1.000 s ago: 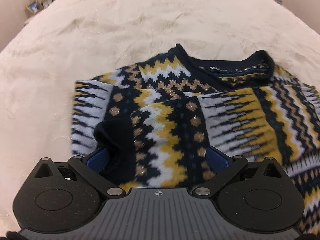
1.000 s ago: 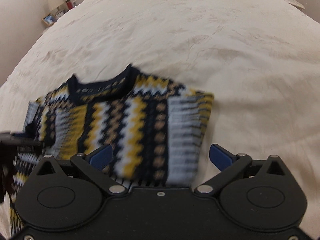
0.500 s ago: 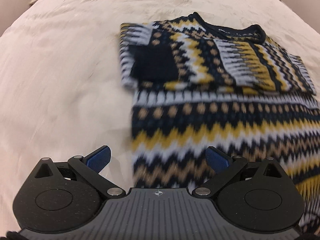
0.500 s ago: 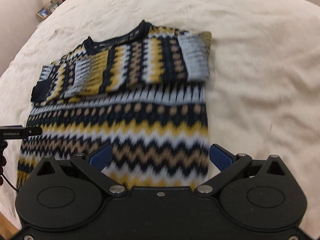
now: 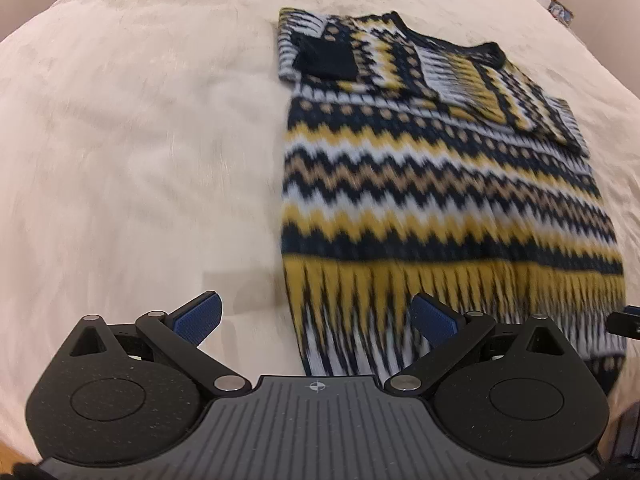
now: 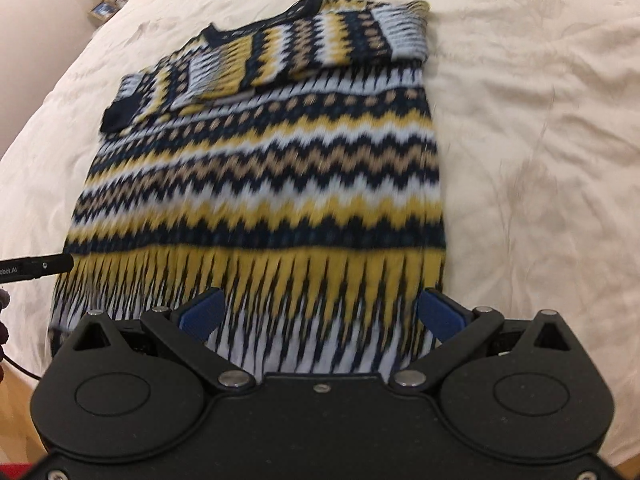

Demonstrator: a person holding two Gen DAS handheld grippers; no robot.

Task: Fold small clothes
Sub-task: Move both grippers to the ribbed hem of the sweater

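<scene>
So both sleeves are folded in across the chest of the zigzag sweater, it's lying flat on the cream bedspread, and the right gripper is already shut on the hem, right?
Not quite. The right wrist view shows the right gripper open, its blue pads spread above the hem, gripping nothing. The rest holds: both sleeves are folded across the chest of the sweater, which lies flat on the cream bedspread.

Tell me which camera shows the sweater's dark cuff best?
The left wrist view: the cuff lies unobstructed, facing the camera, on the folded sleeve. The right wrist view shows it only small, at the sweater's far left edge.
</scene>
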